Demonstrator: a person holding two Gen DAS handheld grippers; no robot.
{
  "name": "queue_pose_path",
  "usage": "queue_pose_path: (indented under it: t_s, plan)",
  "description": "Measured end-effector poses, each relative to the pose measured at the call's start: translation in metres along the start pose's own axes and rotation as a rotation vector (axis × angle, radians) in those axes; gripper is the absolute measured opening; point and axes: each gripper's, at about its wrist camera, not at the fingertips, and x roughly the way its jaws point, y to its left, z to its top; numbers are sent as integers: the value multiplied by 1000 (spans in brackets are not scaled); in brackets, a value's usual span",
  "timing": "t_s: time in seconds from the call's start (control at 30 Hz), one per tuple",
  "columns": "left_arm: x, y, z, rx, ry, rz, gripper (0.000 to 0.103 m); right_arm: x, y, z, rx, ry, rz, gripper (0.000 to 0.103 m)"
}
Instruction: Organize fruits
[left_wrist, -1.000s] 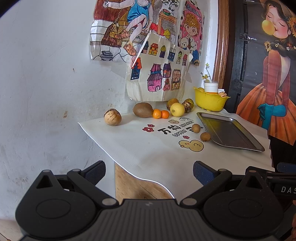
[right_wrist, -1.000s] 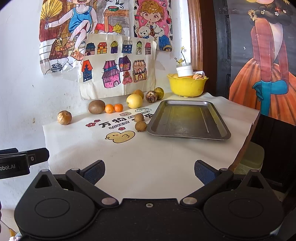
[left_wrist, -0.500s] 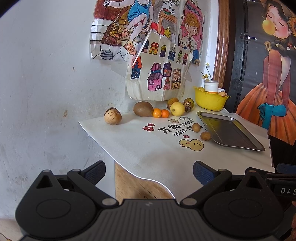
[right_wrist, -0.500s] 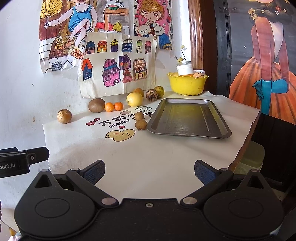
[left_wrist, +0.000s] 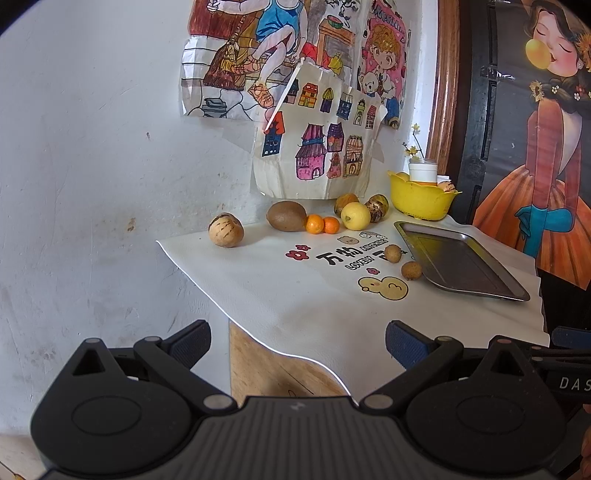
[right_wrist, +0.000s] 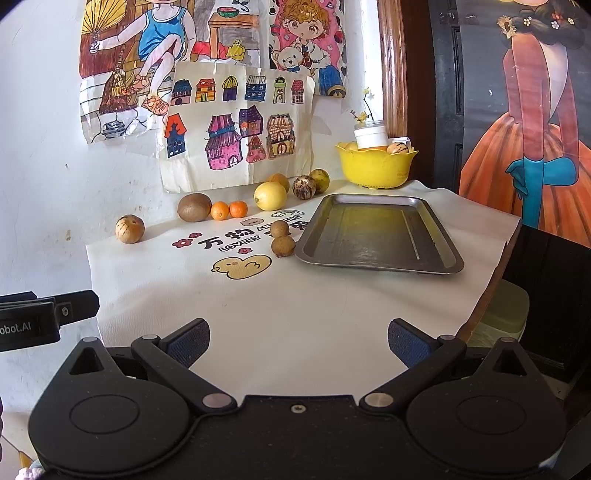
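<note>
Right wrist view: fruits sit in a loose row mid-frame along the wall, on a white cloth (right_wrist: 295, 306). From frame left: a tan round fruit (right_wrist: 129, 229) alone near the cloth's left edge, then a kiwi (right_wrist: 194, 207) with two small oranges (right_wrist: 229, 210) just beside it, a lemon (right_wrist: 270, 196), and three mottled fruits behind it. Two small brown fruits (right_wrist: 283, 239) lie just beside the left rim of the metal tray (right_wrist: 376, 258), which holds nothing. A yellow bowl (right_wrist: 375, 166) stands behind the tray, upper right.

Lower half of the cloth is bare. Its right edge drops off at frame right, close past the tray.

Right gripper (right_wrist: 297, 341) hangs over the cloth's near part, jaws spread wide, nothing between them. Left gripper (left_wrist: 297, 343) likewise spread and unloaded, over the cloth's near-left edge where bare wood (left_wrist: 266, 365) shows.
</note>
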Motion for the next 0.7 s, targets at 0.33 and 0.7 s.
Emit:
queue_pose_path:
  t_s: [0.33, 0.7]
  plan:
    - [6, -1, -1, 2, 19, 13, 103, 2, 2, 1, -23, 9, 12, 103]
    - [27, 4, 14, 9, 46, 51, 103, 21, 7, 22, -200, -2, 107, 103]
